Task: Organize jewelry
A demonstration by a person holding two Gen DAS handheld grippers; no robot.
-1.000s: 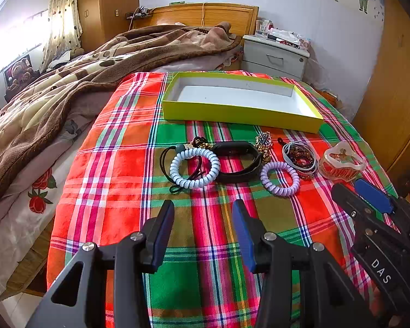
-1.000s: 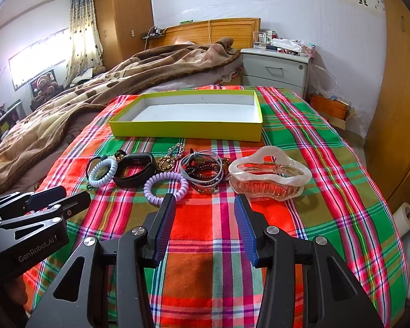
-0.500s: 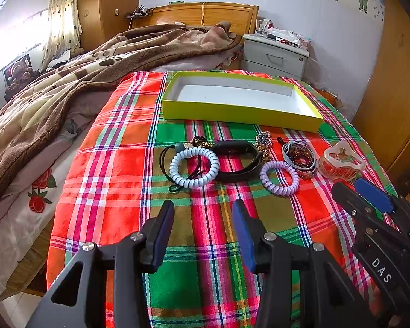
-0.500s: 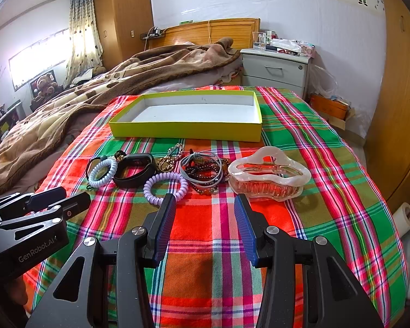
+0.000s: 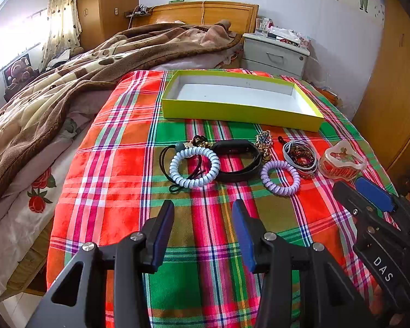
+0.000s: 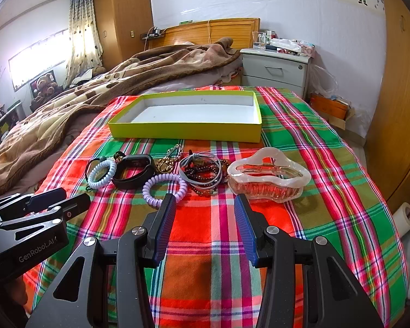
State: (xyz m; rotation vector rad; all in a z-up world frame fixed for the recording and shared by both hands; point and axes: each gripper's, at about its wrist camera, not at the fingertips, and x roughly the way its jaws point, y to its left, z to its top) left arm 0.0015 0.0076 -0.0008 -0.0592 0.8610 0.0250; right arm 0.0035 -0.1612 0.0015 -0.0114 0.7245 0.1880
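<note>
Two handheld grippers poised low over a plaid cloth (image 5: 117, 164) spread on a bed, a row of jewelry laid out ahead of both; left gripper (image 5: 203, 229) with fingers spread wide and nothing between them, hovering just short of a pale blue coil hair tie (image 5: 194, 166) and a black wristband (image 5: 239, 161) straight in front; black cord looped under and left of the blue tie; gold chain pieces (image 5: 263, 143) just past the wristband, right of the tool's centre line; lilac coil hair tie (image 6: 164, 188) lying just ahead of the right gripper's left fingertip; right gripper (image 6: 205, 220) likewise wide open and empty, pointing at bare cloth between the lilac tie and a translucent pink claw clip (image 6: 269, 176) ahead to its right; bundle of grey bands and dark bead bracelets (image 6: 203, 173) directly ahead, touching the lilac tie and just beside the clip; yellow-green shallow box (image 6: 186, 134), white inside and holding nothing, farther ahead beyond the whole row; brown blanket (image 6: 82, 104) heaped off to the left; grey nightstand (image 6: 276, 68) beyond the box to the right, against the wall.
</note>
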